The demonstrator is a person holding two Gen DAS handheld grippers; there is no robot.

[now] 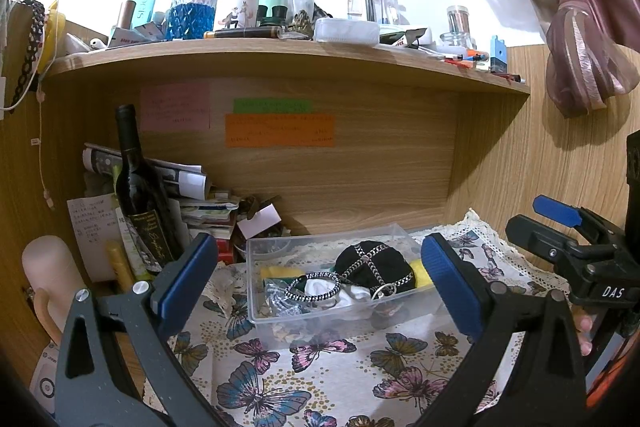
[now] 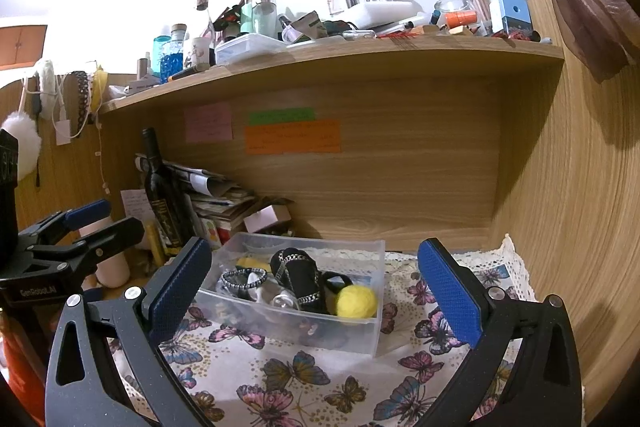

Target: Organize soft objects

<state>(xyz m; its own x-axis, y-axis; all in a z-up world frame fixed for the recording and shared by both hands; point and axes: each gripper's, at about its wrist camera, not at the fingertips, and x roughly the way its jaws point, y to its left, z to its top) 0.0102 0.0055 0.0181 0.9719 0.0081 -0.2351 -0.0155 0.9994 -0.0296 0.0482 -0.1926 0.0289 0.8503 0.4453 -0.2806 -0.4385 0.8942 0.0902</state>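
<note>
A clear plastic box (image 1: 256, 315) (image 2: 372, 337) stands on the butterfly cloth (image 1: 320, 379) (image 2: 304, 383). It holds a black cap with chain trim (image 1: 372, 261) (image 2: 298, 281), a yellow soft ball (image 2: 356, 301) (image 1: 422, 273), a black-and-white braided band (image 1: 310, 287) (image 2: 242, 277) and white fabric (image 1: 320, 293). My left gripper (image 1: 320, 279) is open and empty, its pads on either side of the box, held short of it. My right gripper (image 2: 316, 281) is open and empty in the same way. Each gripper shows at the edge of the other's view (image 1: 560, 227) (image 2: 92, 223).
A dark wine bottle (image 1: 140, 195) (image 2: 162, 195) and a paper stack (image 1: 200, 211) (image 2: 224, 203) stand at the back left. A pale pink cylinder (image 1: 50, 267) is far left. A cluttered wooden shelf (image 1: 280, 55) (image 2: 340, 55) hangs overhead. A wood wall (image 2: 580, 207) closes the right side.
</note>
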